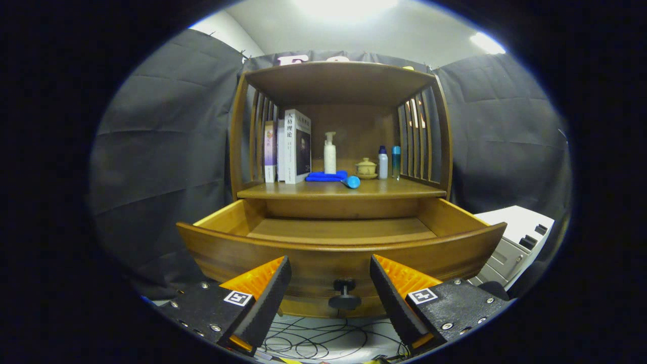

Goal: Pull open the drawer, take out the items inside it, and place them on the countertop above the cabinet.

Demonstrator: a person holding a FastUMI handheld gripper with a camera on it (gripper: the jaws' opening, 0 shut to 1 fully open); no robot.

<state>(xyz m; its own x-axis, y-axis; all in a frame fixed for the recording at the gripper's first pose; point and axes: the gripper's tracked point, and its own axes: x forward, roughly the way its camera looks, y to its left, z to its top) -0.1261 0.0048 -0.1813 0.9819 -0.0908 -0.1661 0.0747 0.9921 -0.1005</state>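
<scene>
Facing the pulled-out drawer [341, 253], claw [330, 288] spread around its knob [344, 294].

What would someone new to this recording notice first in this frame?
The pulled-out wooden drawer just beyond the tool, its visible floor bare. The tool's fingers stand open, apart from the drawer's dark knob between them. Above, on the countertop, stand books, a white pump bottle, a folded blue cloth, a lidded cup and two small bottles.
</scene>
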